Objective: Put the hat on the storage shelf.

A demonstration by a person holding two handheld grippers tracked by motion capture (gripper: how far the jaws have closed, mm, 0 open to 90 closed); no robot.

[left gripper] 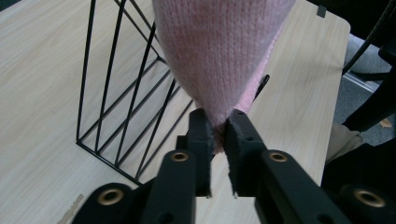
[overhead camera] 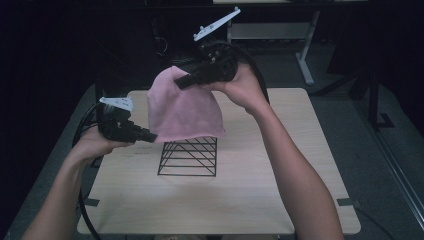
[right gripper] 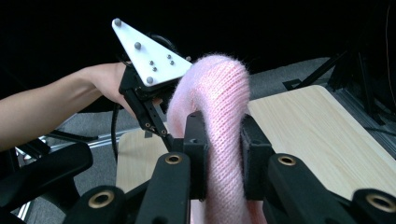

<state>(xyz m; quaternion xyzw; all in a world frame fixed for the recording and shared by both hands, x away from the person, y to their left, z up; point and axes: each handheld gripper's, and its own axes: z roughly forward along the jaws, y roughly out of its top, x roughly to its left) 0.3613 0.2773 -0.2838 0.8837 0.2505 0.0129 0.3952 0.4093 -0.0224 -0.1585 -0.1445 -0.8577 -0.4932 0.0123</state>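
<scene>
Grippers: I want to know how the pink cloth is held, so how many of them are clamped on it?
2. The left gripper pinches the pink cloth at its lower left corner; the right gripper clamps its top, holding it above the wire rack.

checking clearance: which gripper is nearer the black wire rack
Left. The left gripper grips the pink cloth just beside the wire rack; the right gripper holds it high above.
</scene>
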